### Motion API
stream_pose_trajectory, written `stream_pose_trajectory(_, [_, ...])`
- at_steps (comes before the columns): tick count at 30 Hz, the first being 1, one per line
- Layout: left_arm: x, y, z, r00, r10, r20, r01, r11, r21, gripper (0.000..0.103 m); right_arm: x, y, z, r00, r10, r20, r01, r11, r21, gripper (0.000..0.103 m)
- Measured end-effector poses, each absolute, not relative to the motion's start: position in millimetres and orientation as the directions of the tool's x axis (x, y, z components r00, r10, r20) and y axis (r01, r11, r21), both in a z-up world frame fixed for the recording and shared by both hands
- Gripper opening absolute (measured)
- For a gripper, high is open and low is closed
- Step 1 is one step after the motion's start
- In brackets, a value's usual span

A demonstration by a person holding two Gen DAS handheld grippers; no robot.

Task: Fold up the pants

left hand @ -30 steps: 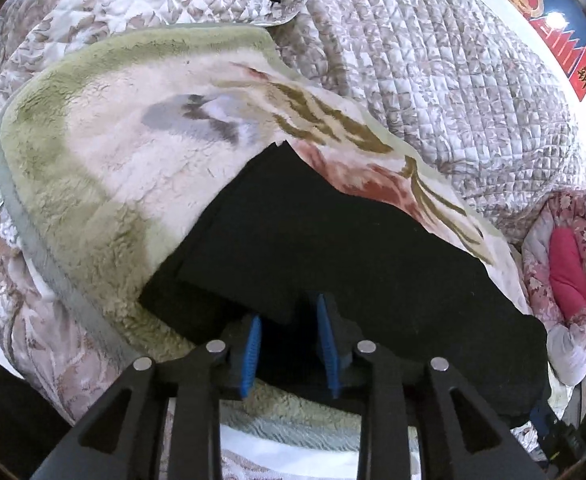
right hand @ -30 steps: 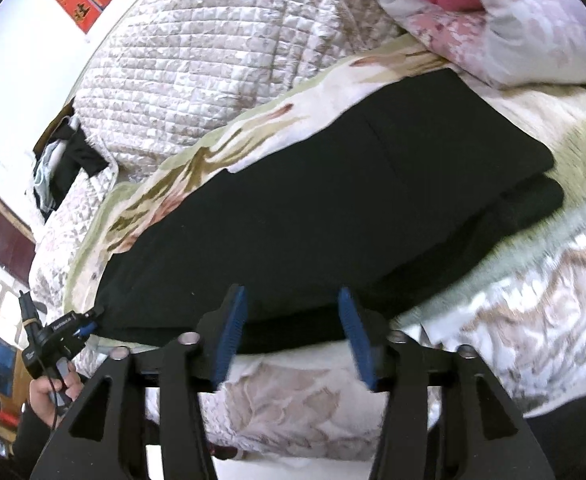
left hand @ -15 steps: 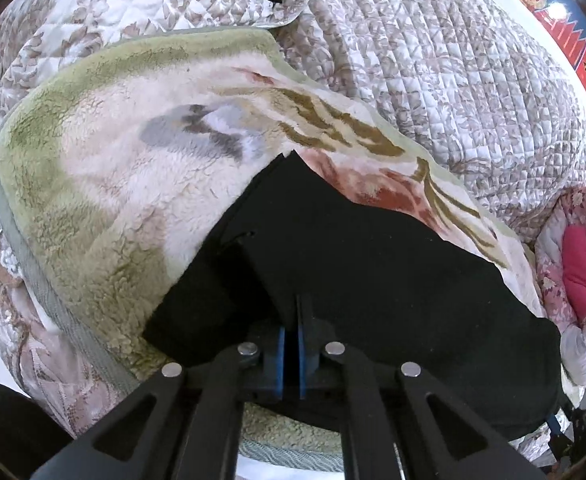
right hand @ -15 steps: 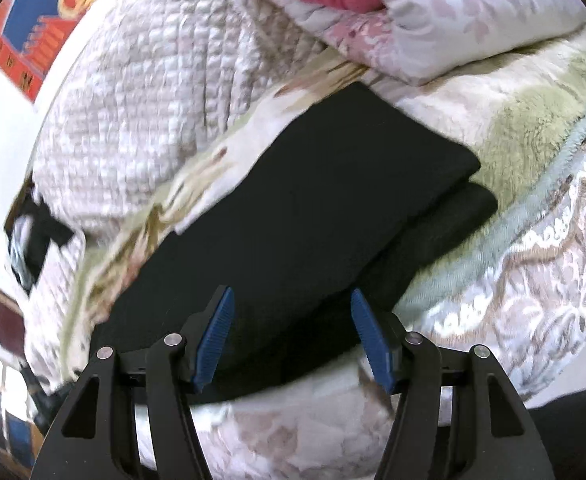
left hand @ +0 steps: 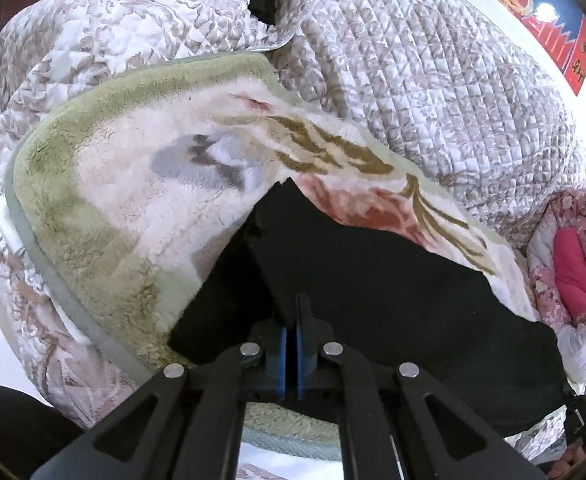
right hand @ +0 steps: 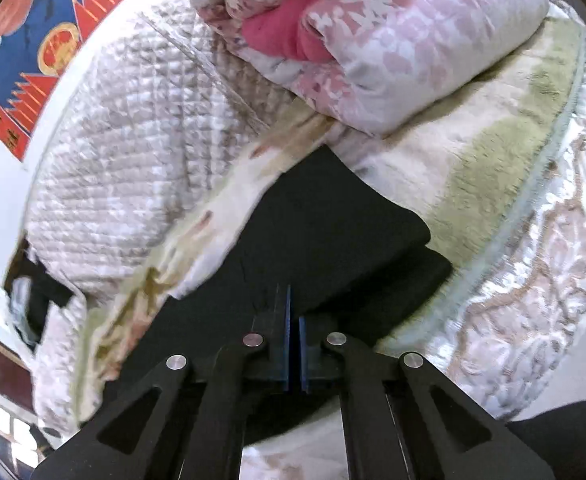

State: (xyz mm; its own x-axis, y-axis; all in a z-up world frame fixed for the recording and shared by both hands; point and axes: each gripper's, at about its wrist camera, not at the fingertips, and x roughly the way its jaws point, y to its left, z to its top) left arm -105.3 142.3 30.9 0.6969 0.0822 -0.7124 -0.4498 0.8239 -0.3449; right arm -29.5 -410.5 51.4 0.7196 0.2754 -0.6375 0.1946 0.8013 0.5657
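Black fabric pants, already doubled lengthwise, lie on the cream-and-green plush blanket spread over the bed, with a quilted beige bedspread beyond and a rolled pink floral quilt at one end.

My left tongs are shut, blue pads together, pinching the near edge of the pants at 6 o'clock in the left wrist view; cloth rises between the pads. My right tongs have just been closing and now stand shut on the near edge at 6 o'clock in the right wrist view, cloth between the pads there too.

Risks, in my judgement: each pinch may hold only the upper layer, since the lower leg shows offset at 3 o'clock in the right view; lifting would then peel the layers apart. The plush pile may drag the cloth and skew the fold. Uneven lift between hands would leave the ends misaligned.

Long axis: in the left view it runs from 11 o'clock to 4 o'clock, one end pointing at the pink quilt; which end is the waist I cannot tell.
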Motion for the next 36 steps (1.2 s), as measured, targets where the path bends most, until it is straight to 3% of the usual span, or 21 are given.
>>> stream_pose_trajectory(3, [-102,146,17,0.653,0.077,-0.754,-0.480,0.812,-0.333,0.005,-30,-416,32,0.677,0.273,-0.684,0.256,0.784,0.566,0.002])
stream_pose_trajectory(13, [-110,148,32,0.681,0.129,-0.721,-0.491,0.811,-0.318,0.005,-45,-411,45,0.717,0.236,-0.656,0.230,0.808,0.542,0.002])
stream_pose_trajectory(19, [-106,149,22,0.626,0.127,-0.770,-0.511,0.812,-0.281,0.005,-37,-408,37,0.653,0.180,-0.735,0.293,0.836,0.465,0.006])
stream_pose_trajectory(22, [-112,150,34,0.622,0.193,-0.759,-0.542,0.806,-0.239,0.007,-51,-407,56,0.676,0.077,-0.733,0.331,0.857,0.395,0.015])
stream_pose_trajectory(24, [-118,154,42,0.612,0.254,-0.749,-0.580,0.788,-0.208,0.009,-59,-407,70,0.714,0.018,-0.700,0.324,0.878,0.352,0.015])
stream_pose_trajectory(28, [-117,156,56,0.614,0.328,-0.717,-0.612,0.772,-0.171,0.009,-43,-386,76,0.727,0.095,-0.680,0.170,0.935,0.312,0.015])
stream_pose_trajectory(32, [-102,132,62,0.668,0.240,-0.705,-0.512,0.835,-0.201,0.009,-24,-340,52,0.656,0.206,-0.726,-0.021,0.967,0.256,0.015])
stream_pose_trajectory(34, [-90,113,60,0.686,0.165,-0.709,-0.432,0.876,-0.214,0.009,-17,-330,22,0.541,0.192,-0.819,-0.013,0.975,0.221,0.015])
stream_pose_trajectory(36, [-79,96,53,0.677,0.095,-0.730,-0.366,0.904,-0.222,0.010,-22,-331,23,0.552,0.193,-0.811,-0.017,0.975,0.221,0.015])
